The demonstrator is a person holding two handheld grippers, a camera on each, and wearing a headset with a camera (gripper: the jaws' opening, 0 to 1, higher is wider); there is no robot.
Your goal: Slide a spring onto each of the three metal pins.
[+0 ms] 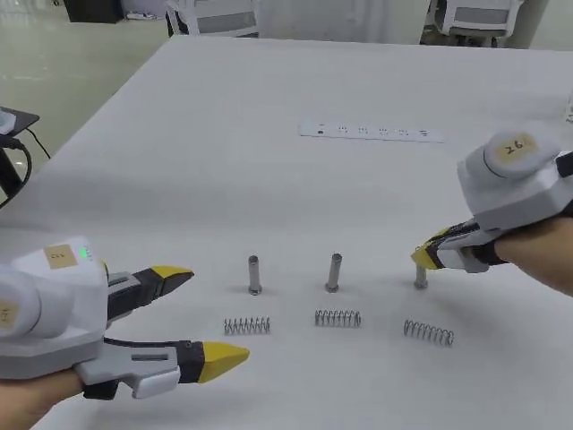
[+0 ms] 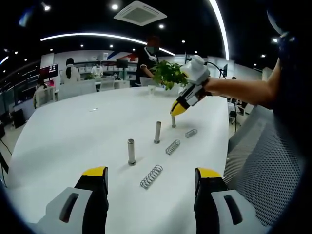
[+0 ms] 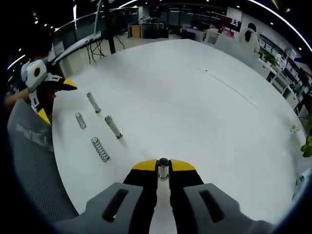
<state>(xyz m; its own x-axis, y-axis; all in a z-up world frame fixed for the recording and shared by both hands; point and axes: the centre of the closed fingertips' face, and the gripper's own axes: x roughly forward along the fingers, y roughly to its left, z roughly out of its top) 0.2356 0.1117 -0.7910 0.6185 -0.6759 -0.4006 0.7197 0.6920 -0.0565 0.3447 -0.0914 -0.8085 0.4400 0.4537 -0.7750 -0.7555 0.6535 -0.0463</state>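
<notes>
three pins (image 1: 334, 271) upright, springs (image 1: 337, 318) flat; right hand-held gripper (image 1: 419, 258) clamps rightmost pin (image 1: 421, 280); left hand-held gripper (image 1: 216, 313) agape, empty.

The head view looks down and forward from the near edge of the worktop (image 1: 224, 161). The two gripper views look low along it from opposite ends, the right one close upon the end pin (image 3: 163, 169); all share the pins (image 1: 334, 271).

left claw (image 1: 210, 313): white shell, green light | right claw (image 1: 419, 258): yellow tips, round label
</notes>
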